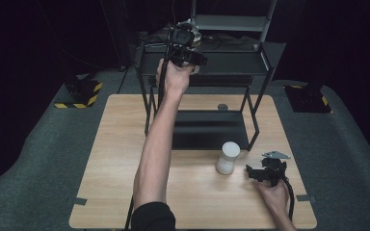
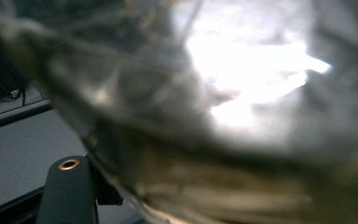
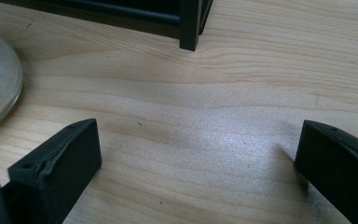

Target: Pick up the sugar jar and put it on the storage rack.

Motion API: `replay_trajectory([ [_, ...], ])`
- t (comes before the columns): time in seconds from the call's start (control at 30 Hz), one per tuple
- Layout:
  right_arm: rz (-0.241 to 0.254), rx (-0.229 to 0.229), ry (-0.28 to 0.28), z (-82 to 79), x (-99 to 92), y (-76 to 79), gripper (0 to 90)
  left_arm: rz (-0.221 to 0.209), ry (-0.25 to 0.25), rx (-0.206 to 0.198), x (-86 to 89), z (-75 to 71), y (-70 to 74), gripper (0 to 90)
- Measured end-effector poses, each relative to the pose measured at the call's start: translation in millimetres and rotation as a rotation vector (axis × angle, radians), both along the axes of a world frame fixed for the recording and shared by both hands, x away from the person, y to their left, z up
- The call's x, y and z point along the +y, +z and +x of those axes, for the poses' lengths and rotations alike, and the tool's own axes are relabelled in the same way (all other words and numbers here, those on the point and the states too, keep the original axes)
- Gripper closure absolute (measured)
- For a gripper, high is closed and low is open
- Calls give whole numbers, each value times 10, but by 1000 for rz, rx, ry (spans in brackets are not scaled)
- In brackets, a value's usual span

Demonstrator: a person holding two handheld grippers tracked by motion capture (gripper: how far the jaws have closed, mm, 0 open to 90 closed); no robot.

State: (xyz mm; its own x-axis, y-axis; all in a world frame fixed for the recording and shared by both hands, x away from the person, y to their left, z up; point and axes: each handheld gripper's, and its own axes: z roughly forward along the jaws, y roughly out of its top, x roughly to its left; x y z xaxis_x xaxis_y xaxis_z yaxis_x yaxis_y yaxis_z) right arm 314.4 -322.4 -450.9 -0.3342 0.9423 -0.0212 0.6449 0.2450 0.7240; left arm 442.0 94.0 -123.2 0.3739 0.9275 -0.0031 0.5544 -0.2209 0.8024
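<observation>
Glass jar is pinched in your left hand-held gripper above the far shelf rack for placing; your right hand-held gripper rests spread on the tabletop.

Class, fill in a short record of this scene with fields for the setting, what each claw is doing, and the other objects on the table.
Setting: wooden table with a black metal shelf rack standing at its far side
Left claw: raised at the rack's upper shelf, shut on a clear glassy object, blurred close to the camera
Right claw: resting low over the table near the front right, jaws wide open, holding nothing
White cylinder: upright on the table, left of the right claw
</observation>
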Motion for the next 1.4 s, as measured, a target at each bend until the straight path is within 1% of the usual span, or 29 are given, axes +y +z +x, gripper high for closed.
replay_trajectory([
  [0.23, 0, 0, -1, 0, 3, 0, 0, 16, 32, 8, -50, 97, -41, 311],
  [0.43, 1, 0, -2, 0, 4, 0, 0, 28, 38, 12, -70, 130, -59, 311],
  [0.6, 1, 0, -3, -1, 4, -1, 0, 23, 39, 10, -57, 136, -75, 311],
  [0.63, 1, 0, -2, -1, 4, -1, 0, 33, 40, 10, -72, 139, -75, 311],
  [0.7, 1, 0, -3, -1, 5, -1, 0, 40, 41, 13, -80, 152, -81, 311],
  [0.83, 1, -1, -3, -1, 5, -1, 0, 26, 37, 12, -61, 164, -114, 311],
  [1.23, 0, 0, -3, -1, 6, -1, 0, 14, 29, 8, -28, 162, -131, 307],
  [1.27, 1, 0, -3, -1, 6, -1, 0, 12, 28, 5, -24, 158, -133, 295],
  [1.33, 0, 0, -3, -1, 6, -1, 0, 15, 35, -5, -37, 139, -136, 204],
  [1.4, 0, 0, -3, 0, 6, -1, 0, 22, 39, -14, -52, 114, -133, 138],
])
